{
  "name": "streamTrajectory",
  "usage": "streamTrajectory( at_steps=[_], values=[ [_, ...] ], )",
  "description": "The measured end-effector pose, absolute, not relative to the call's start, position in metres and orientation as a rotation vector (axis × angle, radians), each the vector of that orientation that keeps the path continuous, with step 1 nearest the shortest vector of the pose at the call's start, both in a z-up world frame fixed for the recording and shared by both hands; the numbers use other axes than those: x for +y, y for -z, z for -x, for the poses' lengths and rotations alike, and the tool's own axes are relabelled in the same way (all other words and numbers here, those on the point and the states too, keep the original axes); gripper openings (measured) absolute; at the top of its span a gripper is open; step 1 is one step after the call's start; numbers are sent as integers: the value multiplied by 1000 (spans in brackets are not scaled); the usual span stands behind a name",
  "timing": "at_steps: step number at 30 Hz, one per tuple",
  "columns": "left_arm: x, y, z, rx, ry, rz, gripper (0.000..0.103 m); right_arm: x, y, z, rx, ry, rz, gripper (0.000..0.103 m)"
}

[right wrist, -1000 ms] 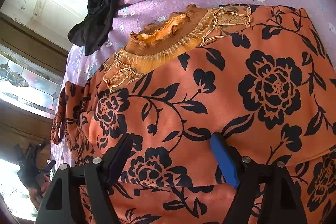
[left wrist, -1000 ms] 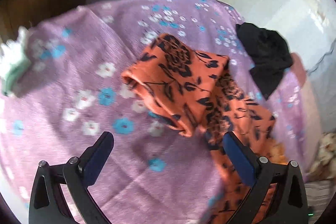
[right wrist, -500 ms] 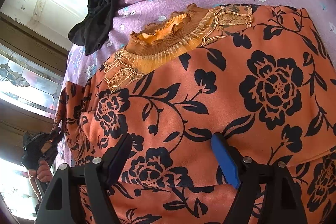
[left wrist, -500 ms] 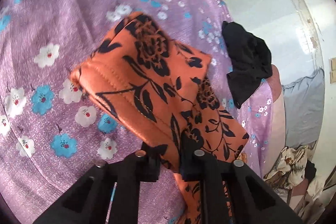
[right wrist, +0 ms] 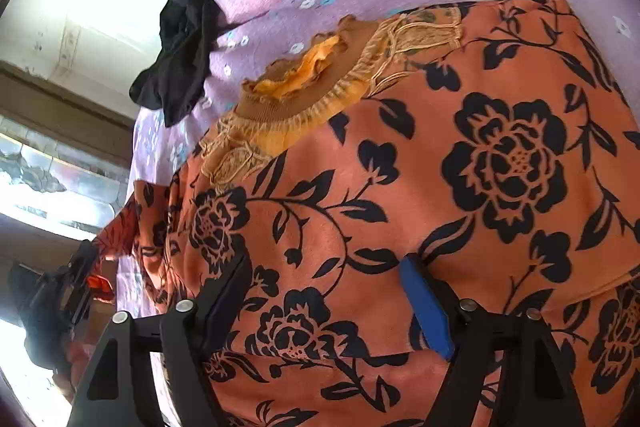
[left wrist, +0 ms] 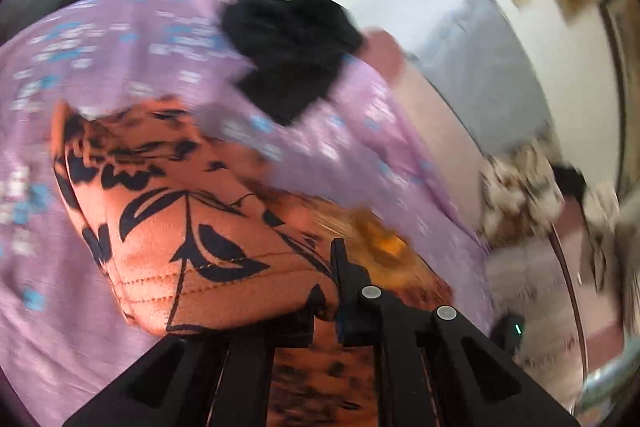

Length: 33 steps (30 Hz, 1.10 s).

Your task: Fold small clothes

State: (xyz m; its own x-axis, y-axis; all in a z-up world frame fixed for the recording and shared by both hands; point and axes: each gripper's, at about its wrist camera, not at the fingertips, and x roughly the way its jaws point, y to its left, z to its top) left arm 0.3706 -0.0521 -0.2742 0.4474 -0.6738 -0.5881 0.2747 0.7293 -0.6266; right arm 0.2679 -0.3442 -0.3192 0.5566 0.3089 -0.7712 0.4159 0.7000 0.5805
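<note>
Mid-fold: the left claw (left wrist: 324, 311) is clamped on the orange black-flowered garment's (right wrist: 440, 187) sleeve; the right claw (right wrist: 328, 291) rests apart on it. Next, probably lay the sleeve across.

Left wrist view is motion-blurred: print on the purple floral sheet (left wrist: 120, 39) smears into streaks, black garment (left wrist: 292, 55) has soft edges, patterned heap (left wrist: 520, 195) at right is unidentifiable. Left gripper (left wrist: 324, 311) fingertips are buried under the orange floral garment (left wrist: 192, 235). In the right wrist view that garment (right wrist: 460, 187) runs off the right and bottom edges.
</note>
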Motion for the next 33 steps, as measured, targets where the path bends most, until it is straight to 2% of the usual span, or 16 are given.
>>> streamTrajectory(
  at_steps=[5, 7, 9, 10, 11, 12, 18, 22, 26, 33],
  values=[
    [-133, 266, -339, 961, 787, 408, 7, -363, 312, -257, 950, 117, -883, 79],
    [-157, 263, -327, 992, 880, 388, 13, -373, 310, -252, 923, 124, -918, 80],
    [-172, 253, -313, 1012, 994, 360, 30, -381, 308, -248, 898, 128, -946, 80],
    [-176, 246, -307, 1013, 1048, 330, 51, -386, 306, -244, 875, 128, -970, 80],
    [-174, 240, -304, 990, 1074, 316, 66, -389, 305, -242, 860, 125, -986, 80],
    [-164, 232, -300, 941, 1089, 313, 69, -393, 305, -240, 844, 119, -1004, 80],
    [-67, 219, -328, 775, 847, 386, 80, -391, 301, -238, 804, 20, -1070, 80],
    [-8, 246, -360, 814, 459, 346, 80, -363, 306, -249, 850, -130, -1119, 80],
    [38, 280, -379, 914, 275, 447, 80, -333, 321, -263, 878, -243, -1201, 80],
    [46, 284, -373, 930, 234, 409, 80, -294, 341, -288, 900, -225, -1199, 80]
  ],
)
